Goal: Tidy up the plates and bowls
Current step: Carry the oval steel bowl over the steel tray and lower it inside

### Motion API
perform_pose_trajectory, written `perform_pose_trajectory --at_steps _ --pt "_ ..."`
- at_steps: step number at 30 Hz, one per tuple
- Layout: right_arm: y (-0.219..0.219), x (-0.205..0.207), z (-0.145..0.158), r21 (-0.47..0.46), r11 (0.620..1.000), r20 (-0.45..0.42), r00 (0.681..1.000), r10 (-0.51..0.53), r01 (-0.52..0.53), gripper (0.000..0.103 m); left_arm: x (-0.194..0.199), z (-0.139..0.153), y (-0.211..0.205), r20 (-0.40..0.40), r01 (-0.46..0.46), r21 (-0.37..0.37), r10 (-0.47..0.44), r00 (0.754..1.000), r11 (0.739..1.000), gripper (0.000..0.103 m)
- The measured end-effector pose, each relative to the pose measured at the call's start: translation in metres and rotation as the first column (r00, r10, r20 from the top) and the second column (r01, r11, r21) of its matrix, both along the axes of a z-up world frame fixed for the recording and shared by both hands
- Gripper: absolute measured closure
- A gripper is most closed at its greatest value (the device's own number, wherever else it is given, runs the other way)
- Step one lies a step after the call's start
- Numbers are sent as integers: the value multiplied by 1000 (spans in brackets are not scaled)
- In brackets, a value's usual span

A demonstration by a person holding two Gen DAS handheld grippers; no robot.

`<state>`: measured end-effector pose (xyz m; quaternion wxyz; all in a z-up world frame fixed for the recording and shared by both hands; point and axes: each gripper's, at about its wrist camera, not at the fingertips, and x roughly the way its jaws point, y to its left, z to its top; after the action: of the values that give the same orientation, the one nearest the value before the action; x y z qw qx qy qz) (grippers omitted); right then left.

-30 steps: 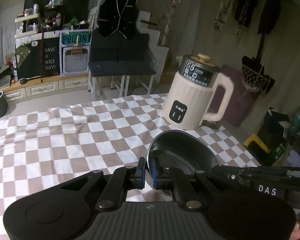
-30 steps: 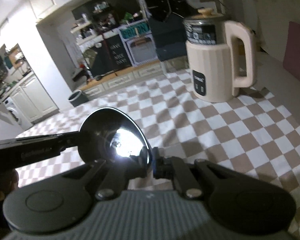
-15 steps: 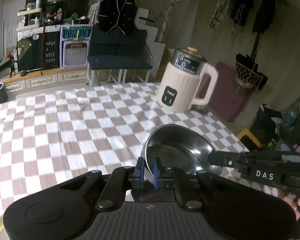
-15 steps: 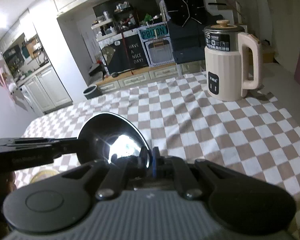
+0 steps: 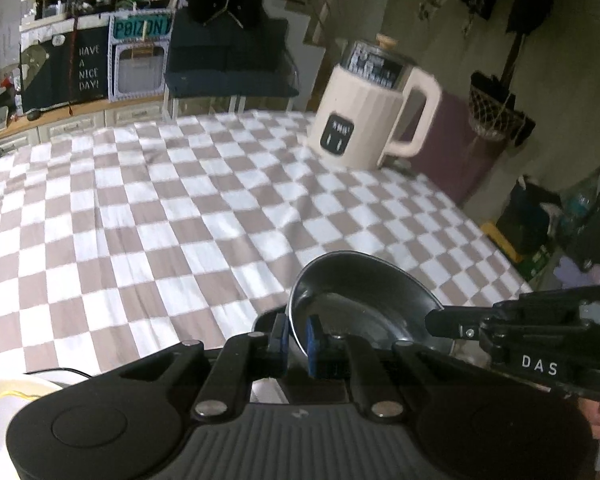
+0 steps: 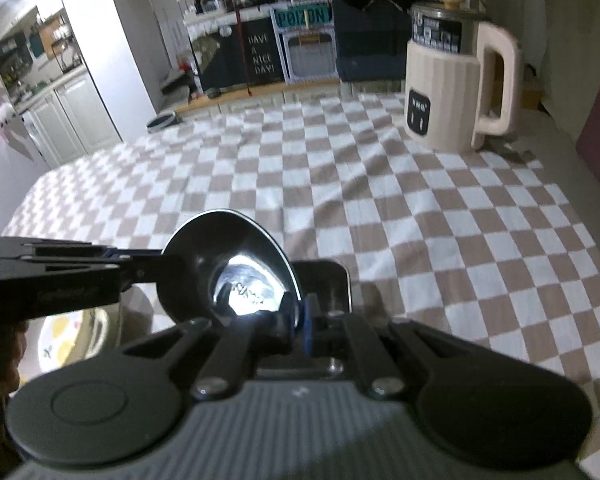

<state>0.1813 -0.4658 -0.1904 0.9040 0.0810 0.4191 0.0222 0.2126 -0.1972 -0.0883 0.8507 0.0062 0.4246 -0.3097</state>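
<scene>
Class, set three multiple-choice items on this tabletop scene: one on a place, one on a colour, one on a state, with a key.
1. Where does the cream kettle stand?
A. at the table's far right
B. inside the bowl
C. on the floor

2. What colours is the tablecloth?
A. blue and yellow
B. brown and white
C. plain green

3. How is the metal bowl held?
A. lying free on the cloth
B. by the left tongs only
C. by both tongs at its rim

Key: 1 A, it stands on the far right checks. 2 B, brown and white squares. 3 C, the left tongs and right tongs each pinch the rim.
</scene>
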Motion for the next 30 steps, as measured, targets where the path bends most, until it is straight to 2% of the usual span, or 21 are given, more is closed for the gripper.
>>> perform_pose_trajectory --at_steps 4,10,24,30 --pt "2 8 -14 -29 1000 -65 998 -11 9 97 0 -11 -8 -5 25 47 -25 1000 999 93" --pt "10 13 -26 -66 998 -125 992 -9 1 97 3 -17 -15 9 41 75 -42 999 996 93" --pt "25 27 -51 -126 992 -180 983 -21 -2 95 8 -25 -24 21 63 88 -65 998 994 93" --pt "23 31 -57 -120 993 -190 981 -30 7 95 9 -30 -27 28 76 95 -79 996 993 93"
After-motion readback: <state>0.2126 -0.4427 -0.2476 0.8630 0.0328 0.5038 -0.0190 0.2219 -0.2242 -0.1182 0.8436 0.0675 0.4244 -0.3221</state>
